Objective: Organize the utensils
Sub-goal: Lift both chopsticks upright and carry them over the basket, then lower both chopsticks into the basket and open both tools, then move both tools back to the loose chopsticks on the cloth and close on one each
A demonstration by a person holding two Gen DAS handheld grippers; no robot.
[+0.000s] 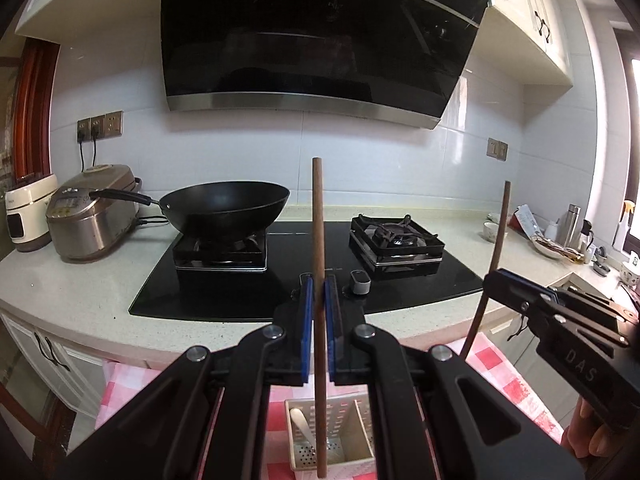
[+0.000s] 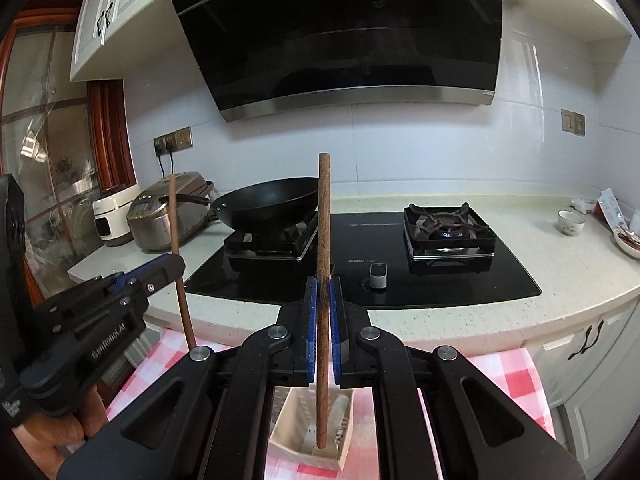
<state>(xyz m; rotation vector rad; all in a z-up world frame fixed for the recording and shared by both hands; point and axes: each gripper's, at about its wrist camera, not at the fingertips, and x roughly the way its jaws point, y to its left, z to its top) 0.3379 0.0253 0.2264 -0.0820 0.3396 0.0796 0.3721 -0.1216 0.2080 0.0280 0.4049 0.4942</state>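
My left gripper [image 1: 319, 284] is shut on a brown wooden chopstick [image 1: 318, 216] that stands upright between its blue pads. The stick's lower end hangs over a cream slotted utensil holder [image 1: 360, 412], which has a white spoon [image 1: 301, 420] in its left compartment. My right gripper [image 2: 323, 282] is shut on a second upright chopstick [image 2: 323, 216], whose lower tip reaches into the same holder [image 2: 292, 412]. Each wrist view shows the other tool beside it: the right gripper [image 1: 491, 280] with its stick [image 1: 500, 232], and the left gripper [image 2: 176, 262] with its stick [image 2: 174, 220].
The holder stands on a pink-and-white checked cloth [image 1: 504, 364] in front of a pale counter [image 1: 80, 280]. On the counter are a black hob [image 1: 240, 296] with a wok [image 1: 228, 204], a rice cooker [image 1: 92, 220] and a small bowl [image 2: 571, 222]. A range hood [image 1: 320, 36] hangs above.
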